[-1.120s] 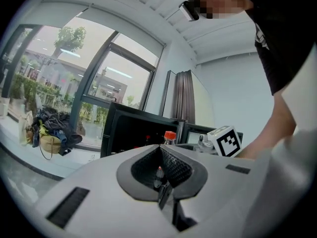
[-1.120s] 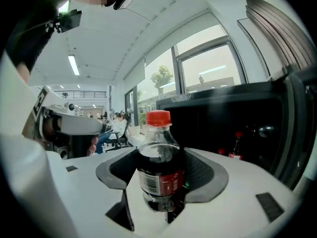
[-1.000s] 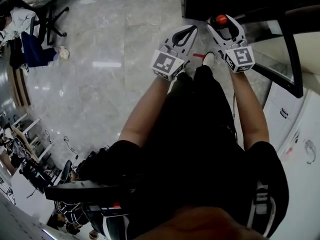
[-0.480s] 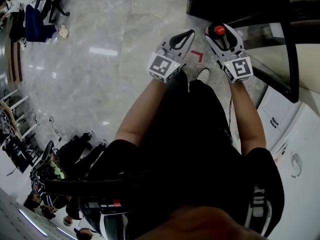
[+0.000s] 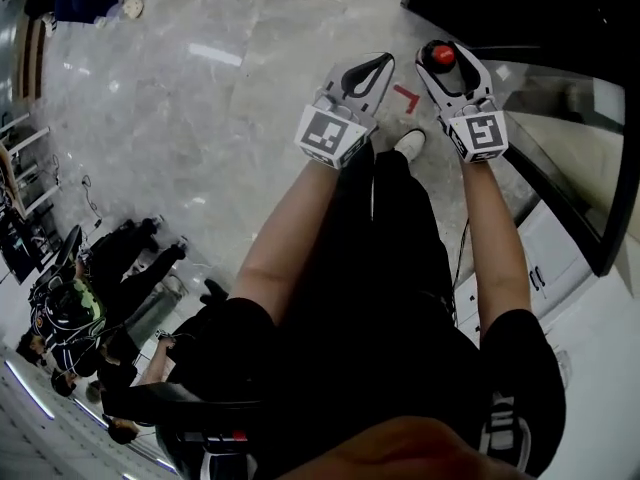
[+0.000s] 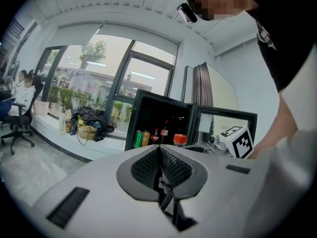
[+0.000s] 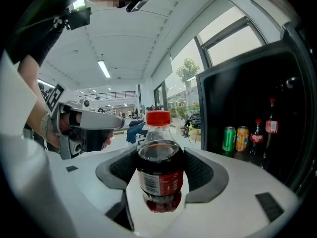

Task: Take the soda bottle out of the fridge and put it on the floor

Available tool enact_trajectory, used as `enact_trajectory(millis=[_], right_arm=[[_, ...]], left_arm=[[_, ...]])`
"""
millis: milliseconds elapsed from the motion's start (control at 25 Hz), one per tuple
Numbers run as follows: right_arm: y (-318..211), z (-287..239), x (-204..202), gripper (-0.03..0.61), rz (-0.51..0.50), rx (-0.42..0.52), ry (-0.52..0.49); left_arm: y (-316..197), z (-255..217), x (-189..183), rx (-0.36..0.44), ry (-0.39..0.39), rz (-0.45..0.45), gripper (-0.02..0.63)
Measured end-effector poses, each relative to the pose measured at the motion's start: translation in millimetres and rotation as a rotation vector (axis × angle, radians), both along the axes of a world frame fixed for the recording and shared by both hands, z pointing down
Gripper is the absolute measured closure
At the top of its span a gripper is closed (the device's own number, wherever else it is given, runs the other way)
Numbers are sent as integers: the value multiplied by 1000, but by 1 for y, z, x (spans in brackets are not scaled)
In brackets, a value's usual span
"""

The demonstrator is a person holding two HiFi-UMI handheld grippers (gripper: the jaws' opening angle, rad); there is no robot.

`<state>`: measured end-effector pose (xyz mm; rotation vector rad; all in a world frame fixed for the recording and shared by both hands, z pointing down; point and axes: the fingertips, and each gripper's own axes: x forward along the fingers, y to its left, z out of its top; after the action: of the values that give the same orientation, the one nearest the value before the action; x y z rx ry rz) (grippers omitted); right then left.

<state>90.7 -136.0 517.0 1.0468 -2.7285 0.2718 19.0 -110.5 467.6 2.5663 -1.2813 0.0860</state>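
Observation:
The soda bottle (image 7: 159,175), dark cola with a red cap (image 5: 440,55) and red label, stands upright between the jaws of my right gripper (image 7: 161,175), which is shut on its body. In the head view that gripper (image 5: 443,58) hangs above the marble floor (image 5: 230,118), just in front of the open black fridge (image 5: 520,8). My left gripper (image 5: 368,68) is beside it on the left, shut with nothing in it; its padded jaws meet in the left gripper view (image 6: 160,168).
Inside the open fridge (image 7: 247,108) stand a green can (image 7: 228,139), an orange can (image 7: 241,138) and two more cola bottles (image 7: 256,140). Its glass door (image 5: 570,118) swings out at the right. A red tape mark (image 5: 405,96) lies on the floor. People sit on chairs at the far left.
Both grippers have stayed close together while the view swung; the fridge now sits farther toward the upper right, and the bottle remains held in the right gripper.

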Motion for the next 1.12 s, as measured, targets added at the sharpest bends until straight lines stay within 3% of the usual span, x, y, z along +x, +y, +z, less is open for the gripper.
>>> enact_trajectory(millis=[200,440,680,1120], right_arm=[[-31,84,-10,275,62,-44,-12],[-51,215,-22,275,128,-87,-12],[-31,360,-27,275,199,-225,28],[-6,548,-27,275,166,-334,98]], left_arm=[[-18,86,-23,-67,6,-28,609],[-32,233,-52,-186,-26,-52,609],[-17,355,-66,-250,-44,-11,609],[-18,513,-52,-360,-57,38,609]])
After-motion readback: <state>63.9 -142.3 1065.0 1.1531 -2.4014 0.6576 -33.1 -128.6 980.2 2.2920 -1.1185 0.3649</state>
